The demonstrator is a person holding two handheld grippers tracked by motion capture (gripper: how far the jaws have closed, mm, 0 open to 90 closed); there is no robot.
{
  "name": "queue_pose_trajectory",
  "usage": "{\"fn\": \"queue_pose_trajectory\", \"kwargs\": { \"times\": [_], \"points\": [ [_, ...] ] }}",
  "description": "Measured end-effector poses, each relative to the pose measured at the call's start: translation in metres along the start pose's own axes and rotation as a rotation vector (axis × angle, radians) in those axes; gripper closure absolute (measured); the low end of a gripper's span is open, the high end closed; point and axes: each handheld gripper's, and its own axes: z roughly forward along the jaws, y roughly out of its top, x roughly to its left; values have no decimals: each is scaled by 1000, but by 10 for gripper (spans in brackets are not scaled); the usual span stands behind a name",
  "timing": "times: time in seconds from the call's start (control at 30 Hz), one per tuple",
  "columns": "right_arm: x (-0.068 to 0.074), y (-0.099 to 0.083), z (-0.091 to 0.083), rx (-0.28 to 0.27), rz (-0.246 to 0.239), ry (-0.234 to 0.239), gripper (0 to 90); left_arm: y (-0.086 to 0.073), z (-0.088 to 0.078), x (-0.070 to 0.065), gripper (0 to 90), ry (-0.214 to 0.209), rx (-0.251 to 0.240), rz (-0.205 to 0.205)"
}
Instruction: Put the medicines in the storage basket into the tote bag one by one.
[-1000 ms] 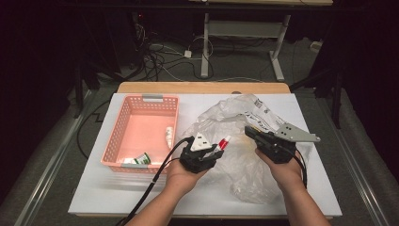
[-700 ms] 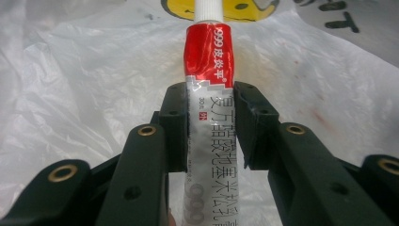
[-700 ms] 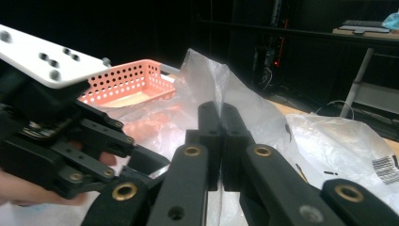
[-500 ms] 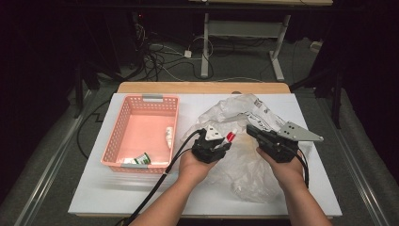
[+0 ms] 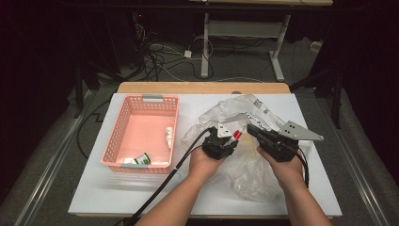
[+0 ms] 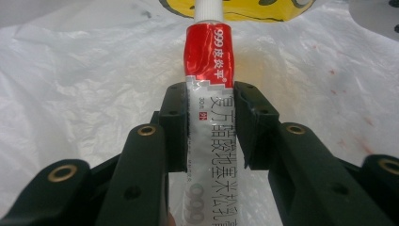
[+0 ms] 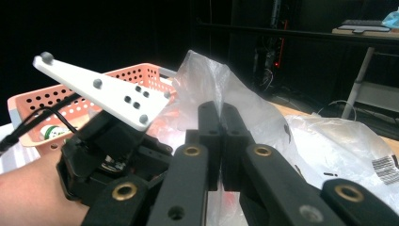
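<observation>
Left gripper [image 5: 234, 134]: jaws clamped on red-and-silver ointment tube [image 6: 209, 103], white cap pointing away from hand, tube held over clear plastic bag [image 5: 244, 165]. Right gripper [image 7: 220, 123]: jaws pressed together on fold of bag plastic, bag edge lifted. Both grippers near middle of white table [image 5: 89, 197], close together, right of pink basket [image 5: 141, 100]. Basket toward left edge; inside, small white tube [image 5: 168, 137] by right wall, green-and-white tube [image 5: 139, 160] at near wall. Bag crumpled, spread toward right edge.

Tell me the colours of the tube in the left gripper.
Red top, silver-white body, white cap on the tube; clearest in the left gripper view.
</observation>
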Motion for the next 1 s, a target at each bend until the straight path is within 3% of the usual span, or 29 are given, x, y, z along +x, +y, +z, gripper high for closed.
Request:
{"fn": "queue_pose_trajectory", "kwargs": {
  "times": [0.4, 0.67, 1.0],
  "points": [
    [-4, -2, 2, 4, 10, -6, 900, -1, 19, -5, 659, 11, 10, -7],
    [-5, -3, 2, 5, 12, -10, 900, -3, 25, -3, 651, -19, 26, -6],
    [-6, -4, 3, 13, 7, -8, 900, -5, 14, -9, 466, -59, 16, -3]
  ]
}}
